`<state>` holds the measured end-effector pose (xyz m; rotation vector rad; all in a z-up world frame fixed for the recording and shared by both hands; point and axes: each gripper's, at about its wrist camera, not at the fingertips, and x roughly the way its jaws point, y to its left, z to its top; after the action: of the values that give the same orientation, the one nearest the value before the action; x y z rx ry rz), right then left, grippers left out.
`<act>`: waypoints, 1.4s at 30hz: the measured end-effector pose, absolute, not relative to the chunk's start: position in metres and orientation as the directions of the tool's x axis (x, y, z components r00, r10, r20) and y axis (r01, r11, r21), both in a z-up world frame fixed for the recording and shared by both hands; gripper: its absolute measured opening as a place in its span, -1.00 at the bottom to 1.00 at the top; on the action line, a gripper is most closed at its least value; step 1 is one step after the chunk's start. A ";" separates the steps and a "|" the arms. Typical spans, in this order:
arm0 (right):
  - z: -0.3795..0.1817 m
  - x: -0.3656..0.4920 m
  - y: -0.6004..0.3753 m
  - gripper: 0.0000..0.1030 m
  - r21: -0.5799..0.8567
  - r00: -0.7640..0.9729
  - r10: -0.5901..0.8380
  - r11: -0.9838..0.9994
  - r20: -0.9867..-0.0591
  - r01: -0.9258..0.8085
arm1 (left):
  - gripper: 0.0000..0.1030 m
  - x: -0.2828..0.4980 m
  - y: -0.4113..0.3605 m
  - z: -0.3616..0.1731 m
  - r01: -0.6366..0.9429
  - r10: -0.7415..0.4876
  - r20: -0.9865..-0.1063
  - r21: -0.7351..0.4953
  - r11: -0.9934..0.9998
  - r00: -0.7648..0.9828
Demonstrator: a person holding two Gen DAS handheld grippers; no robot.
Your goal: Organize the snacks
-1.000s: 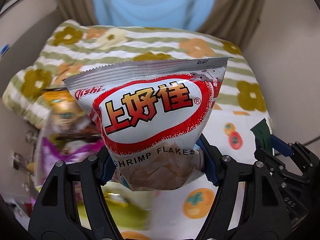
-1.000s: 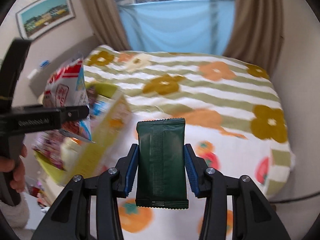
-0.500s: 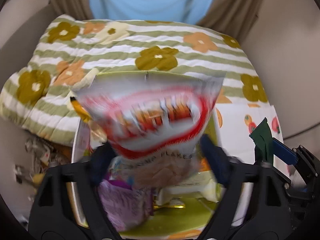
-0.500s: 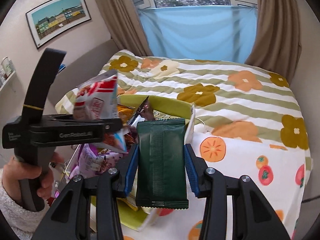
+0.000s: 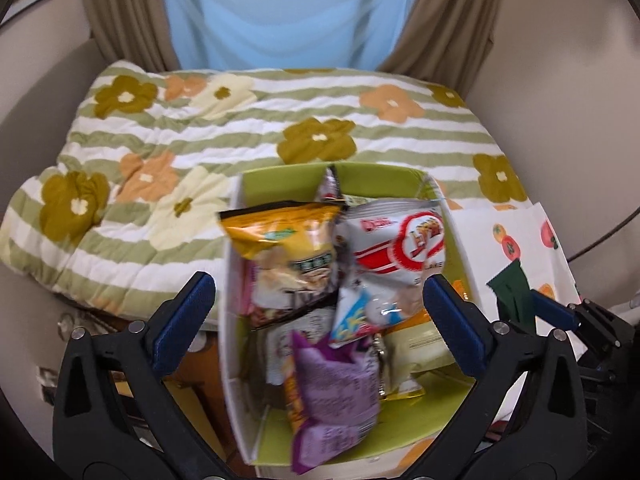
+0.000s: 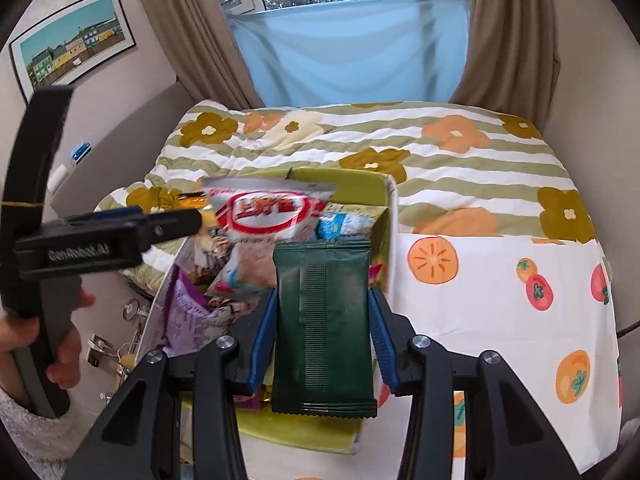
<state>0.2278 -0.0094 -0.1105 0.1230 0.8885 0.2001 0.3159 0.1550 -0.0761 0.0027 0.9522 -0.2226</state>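
From the left wrist: my left gripper [image 5: 318, 312] hangs over the box [image 5: 234, 360] with its jaws spread as wide as they go and nothing between them. I judge that is so whatever I drop lands inside and not on the quilt [image 5: 168, 128]. The box sits at the edge of the bed, white outside and lime green inside, and it is crowded. A yellow bag [image 5: 288, 240] lies at the back left, the shrimp bag [image 5: 400, 248] rests beside it on the heap, a purple bag [image 5: 336, 392] lies nearest me, and a blue-and-white pack [image 5: 352, 316] sits in the middle. Some green floor shows at the near right. At the right edge, a green packet [image 5: 512, 292] stands in my other gripper.

From the right wrist: my right gripper [image 6: 324, 344] is clamped on the green packet [image 6: 324, 320], pads pressing its long edges so it stands upright and clear of the heap, ready to go in, I reckon. It is over the near end of the box [image 6: 388, 236]. The shrimp bag [image 6: 272, 216] lies on top of the pile just beyond. My left gripper [image 6: 120, 220] shows side-on, with my left hand [image 6: 64, 344] on its handle.
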 end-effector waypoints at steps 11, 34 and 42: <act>-0.121 0.235 0.028 -0.19 0.242 0.554 0.320 0.947 -0.769 -0.211 | 1.00 0.289 0.208 -0.072 0.068 -0.122 -0.799 -0.102 0.992 0.589; -0.108 0.202 0.024 0.89 0.170 0.635 0.236 0.972 -0.735 -0.163 | 1.00 0.241 0.198 -0.064 0.079 -0.108 -0.768 -0.075 0.994 0.631; -0.055 0.152 -0.031 0.89 0.139 0.740 0.211 0.977 -0.639 -0.159 | 1.00 0.166 0.148 -0.009 0.080 -0.097 -0.648 -0.055 0.995 0.756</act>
<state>0.1525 -0.0312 -0.0551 0.0767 0.7098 0.2036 0.1659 0.1481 -0.0092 -0.0247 0.7077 -0.0966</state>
